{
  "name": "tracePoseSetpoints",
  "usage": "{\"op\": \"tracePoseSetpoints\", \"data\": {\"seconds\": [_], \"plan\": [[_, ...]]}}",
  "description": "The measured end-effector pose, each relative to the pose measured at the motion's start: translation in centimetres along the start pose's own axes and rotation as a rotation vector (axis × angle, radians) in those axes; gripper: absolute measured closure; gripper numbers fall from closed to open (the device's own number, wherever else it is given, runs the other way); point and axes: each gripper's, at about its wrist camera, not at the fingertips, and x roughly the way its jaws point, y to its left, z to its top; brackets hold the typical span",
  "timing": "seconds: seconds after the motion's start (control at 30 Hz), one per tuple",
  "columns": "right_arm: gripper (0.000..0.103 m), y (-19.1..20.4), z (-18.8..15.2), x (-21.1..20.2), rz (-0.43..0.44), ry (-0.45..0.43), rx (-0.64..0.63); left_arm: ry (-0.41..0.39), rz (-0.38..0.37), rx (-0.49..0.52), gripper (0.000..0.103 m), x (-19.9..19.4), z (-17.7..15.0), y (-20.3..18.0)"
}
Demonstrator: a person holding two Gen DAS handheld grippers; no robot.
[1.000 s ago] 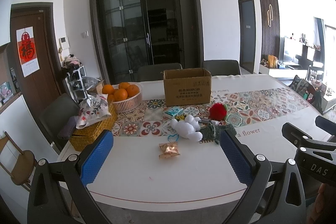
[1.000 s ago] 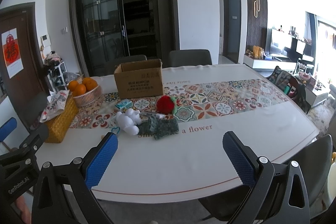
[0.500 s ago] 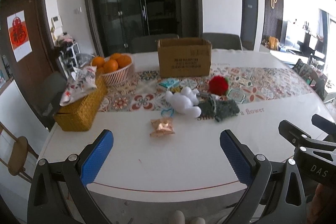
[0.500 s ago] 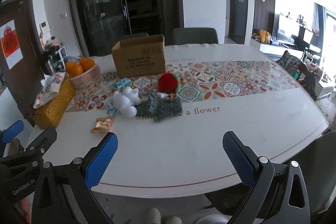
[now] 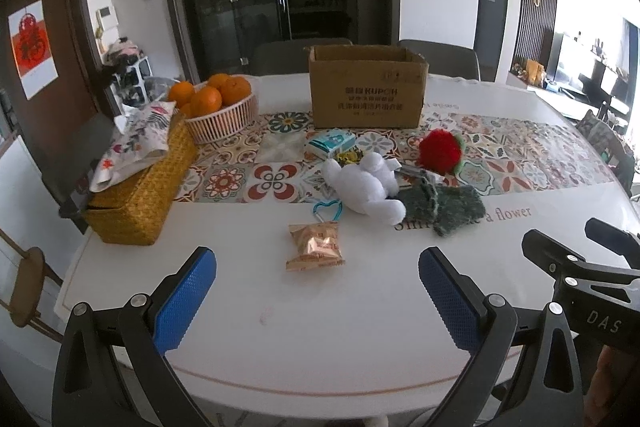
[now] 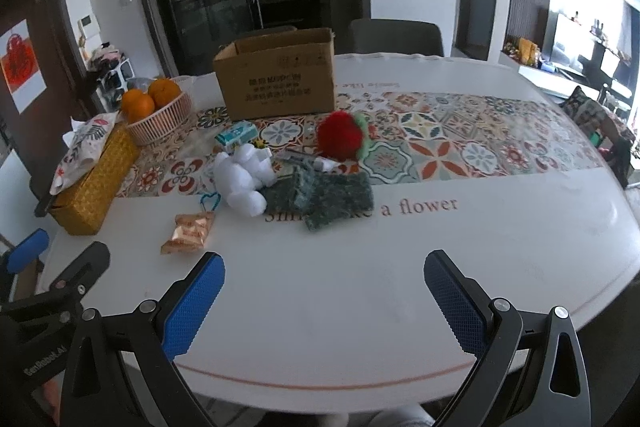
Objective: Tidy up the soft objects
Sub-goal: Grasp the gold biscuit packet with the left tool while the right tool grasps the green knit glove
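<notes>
Over table edge, left gripper level, right gripper level, both spread empty

You have a white plush toy lying on its side in front of the open cardboard box, a dark green knitted cloth touching its right, and a red fuzzy strawberry behind that cloth.
</notes>
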Motion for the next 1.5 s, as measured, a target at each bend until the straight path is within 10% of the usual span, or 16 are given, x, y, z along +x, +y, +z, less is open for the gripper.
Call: {"op": "tracePoseSetpoints", "data": {"seconds": [1.0, 1.5], "plan": [[0.027, 2.3, 6.2, 17.6, 0.069, 0.206, -0.084, 0.329, -0.053, -0.088, 0.013, 17.5, 1.7, 1.3], [0.051, 2.1, 6.0, 22.8, 0.07, 0.307, -0.081, 0.452, -0.052, -0.073, 0.044, 22.3, 0.8, 0.7]]}}
